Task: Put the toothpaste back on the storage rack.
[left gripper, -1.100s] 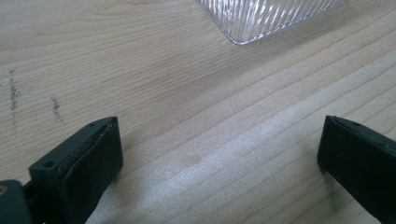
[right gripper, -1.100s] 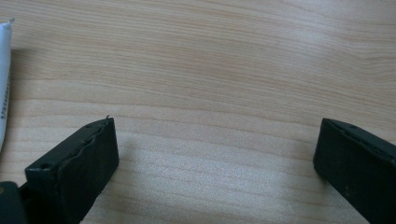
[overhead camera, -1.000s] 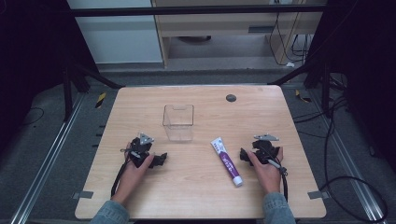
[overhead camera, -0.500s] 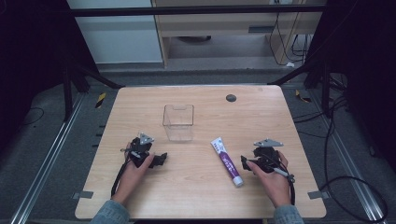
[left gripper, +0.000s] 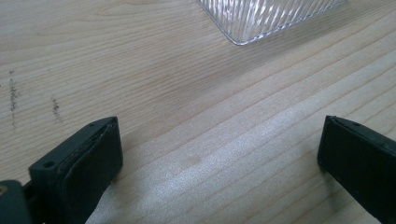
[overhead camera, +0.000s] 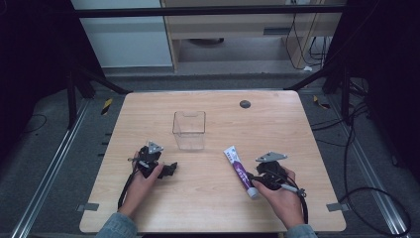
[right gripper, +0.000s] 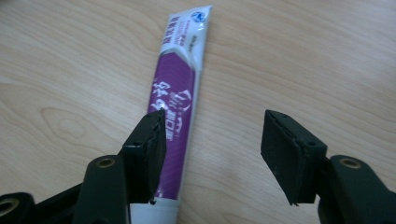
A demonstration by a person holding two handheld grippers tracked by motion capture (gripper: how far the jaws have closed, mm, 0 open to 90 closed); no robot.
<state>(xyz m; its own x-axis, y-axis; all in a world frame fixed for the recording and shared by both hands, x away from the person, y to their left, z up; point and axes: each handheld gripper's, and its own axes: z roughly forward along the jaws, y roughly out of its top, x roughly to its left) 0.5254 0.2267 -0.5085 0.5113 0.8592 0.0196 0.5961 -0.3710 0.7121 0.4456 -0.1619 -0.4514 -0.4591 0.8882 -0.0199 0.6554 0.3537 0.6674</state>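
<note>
The right hand-held gripper [right gripper: 212, 149], jaws just narrowing but still gaping with nothing clamped, hovers over the toothpaste tube [right gripper: 177, 98] lying flat on the tabletop [overhead camera: 208, 208]; next, I'd guess, it must straddle it.

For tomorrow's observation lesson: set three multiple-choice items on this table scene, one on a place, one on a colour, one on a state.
1. Where does the clear box stand?
A. near the table's middle
B. at the right edge
C. in a hand

2. What colour is most of the toothpaste tube?
A. green
B. purple
C. orange

3. How is the right claw set?
A. clamped on the tube
B. holding the box
C. open, the tube beside one jaw

Answers:
1 A, it sits on the table between and beyond the two hands.
2 B, its body is purple with white ends.
3 C, a gap shows between the jaws, which have just been closing.
</note>
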